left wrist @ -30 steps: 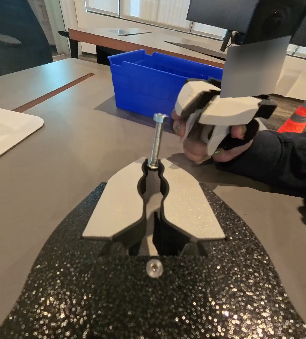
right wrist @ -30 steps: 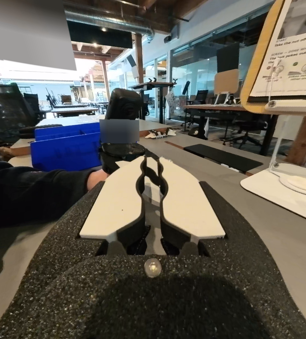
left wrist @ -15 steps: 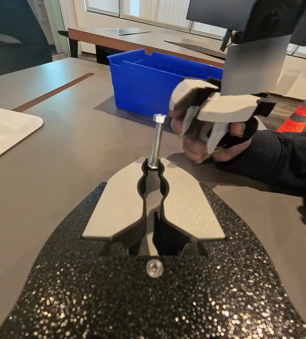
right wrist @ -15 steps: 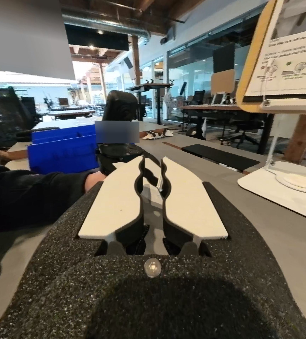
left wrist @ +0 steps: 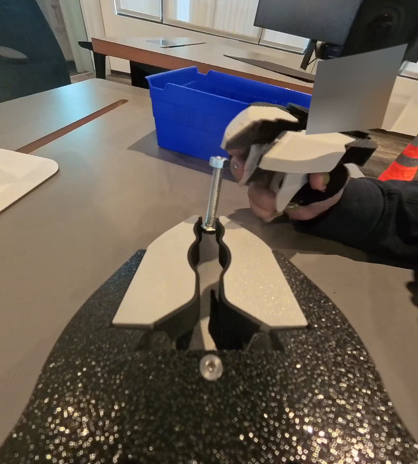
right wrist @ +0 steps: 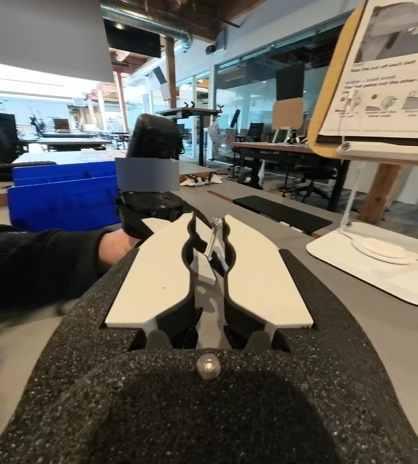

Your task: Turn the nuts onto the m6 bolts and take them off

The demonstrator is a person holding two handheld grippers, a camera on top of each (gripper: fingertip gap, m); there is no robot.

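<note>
A silver bolt (left wrist: 214,193) stands upright, head on top. My left gripper (left wrist: 209,222) is shut on its lower end, where a nut-like ring shows at the tips. My right gripper (left wrist: 235,163) comes in from the right at the height of the bolt head, its jaws apart and very close to the head. In the right wrist view my right gripper (right wrist: 209,217) is open, and the bolt (right wrist: 213,241) shows tilted in the gap between its tips. I cannot tell if it touches the head. The left gripper's fingers (right wrist: 204,268) lie behind it.
A blue bin (left wrist: 190,118) stands on the grey table behind the bolt. It also shows in the right wrist view (right wrist: 59,200). A white board (left wrist: 7,175) lies left. A white-based sign stand (right wrist: 378,263) and a black mat (right wrist: 278,216) lie right. An orange cone (left wrist: 413,155) stands beyond the table. About 6 cm separates my left fingertips from my right.
My right gripper has opened its jaws and moved in to the bolt head. The bolt now shows between its tips. The left gripper has held still.
</note>
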